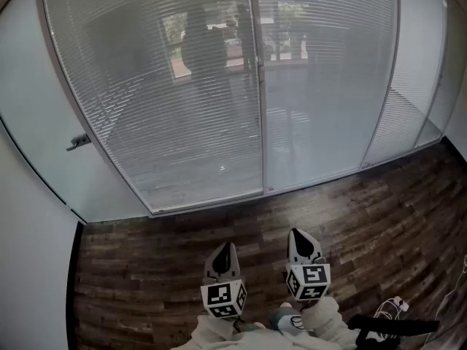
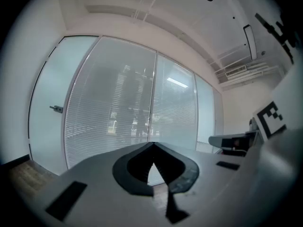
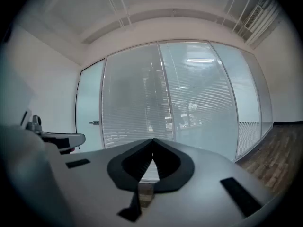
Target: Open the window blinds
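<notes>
A: Pale grey horizontal-slat window blinds [image 1: 197,108]: where?
B: Upper half of frame, straight ahead, well apart; slats run left-right. Left gripper [image 1: 225,248] and right gripper [image 1: 299,233] both closed, empty. Right looks slightly nearer.

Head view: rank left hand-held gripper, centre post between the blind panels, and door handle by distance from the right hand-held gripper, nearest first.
1. left hand-held gripper: just beside the right hand-held gripper, on its left.
2. centre post: straight ahead, between the blinds.
3. door handle: far off to the left.
</notes>
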The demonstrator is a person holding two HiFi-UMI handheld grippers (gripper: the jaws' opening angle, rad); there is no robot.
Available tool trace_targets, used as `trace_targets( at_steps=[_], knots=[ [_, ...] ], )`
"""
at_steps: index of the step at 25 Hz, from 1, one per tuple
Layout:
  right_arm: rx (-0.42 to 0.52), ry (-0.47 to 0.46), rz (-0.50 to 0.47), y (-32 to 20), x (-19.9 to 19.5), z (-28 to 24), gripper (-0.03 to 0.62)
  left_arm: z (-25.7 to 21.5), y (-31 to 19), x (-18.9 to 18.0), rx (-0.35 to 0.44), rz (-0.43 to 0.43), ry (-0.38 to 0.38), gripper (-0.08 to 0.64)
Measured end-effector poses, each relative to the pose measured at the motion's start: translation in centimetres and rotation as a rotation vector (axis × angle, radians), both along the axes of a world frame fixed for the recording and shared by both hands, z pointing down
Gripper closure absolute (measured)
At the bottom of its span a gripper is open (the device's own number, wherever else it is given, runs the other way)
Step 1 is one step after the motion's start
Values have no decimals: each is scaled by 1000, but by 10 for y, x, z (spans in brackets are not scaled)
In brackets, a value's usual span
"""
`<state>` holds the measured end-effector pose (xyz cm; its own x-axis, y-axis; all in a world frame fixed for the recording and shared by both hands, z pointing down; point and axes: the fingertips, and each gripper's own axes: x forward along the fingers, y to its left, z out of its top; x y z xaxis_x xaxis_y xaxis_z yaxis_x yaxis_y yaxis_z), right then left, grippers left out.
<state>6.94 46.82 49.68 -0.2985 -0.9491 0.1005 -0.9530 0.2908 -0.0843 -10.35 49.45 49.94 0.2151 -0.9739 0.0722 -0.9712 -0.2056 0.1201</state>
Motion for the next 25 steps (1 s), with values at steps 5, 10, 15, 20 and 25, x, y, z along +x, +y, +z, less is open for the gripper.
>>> trace_targets(
  at_steps=[5,10,15,20,25],
  knots=[
    [6,-5,8,-28,1,-1,580,3,-26,-2,-2,-2,-3,558],
    [7,-13,0,-74,2,4,580,10,-67,4,-9,-3,-9,558],
    [28,-11,-29,-148,2,-3,580,14,-131,14,-18,-11,-16,558],
    [40,3,-65,-238,12,-14,580,-1,-219,25,6,-46,-10,558],
    [59,13,-103,-328,43,-31,580,-17,-313,53,16,-83,-3,558]
  ],
)
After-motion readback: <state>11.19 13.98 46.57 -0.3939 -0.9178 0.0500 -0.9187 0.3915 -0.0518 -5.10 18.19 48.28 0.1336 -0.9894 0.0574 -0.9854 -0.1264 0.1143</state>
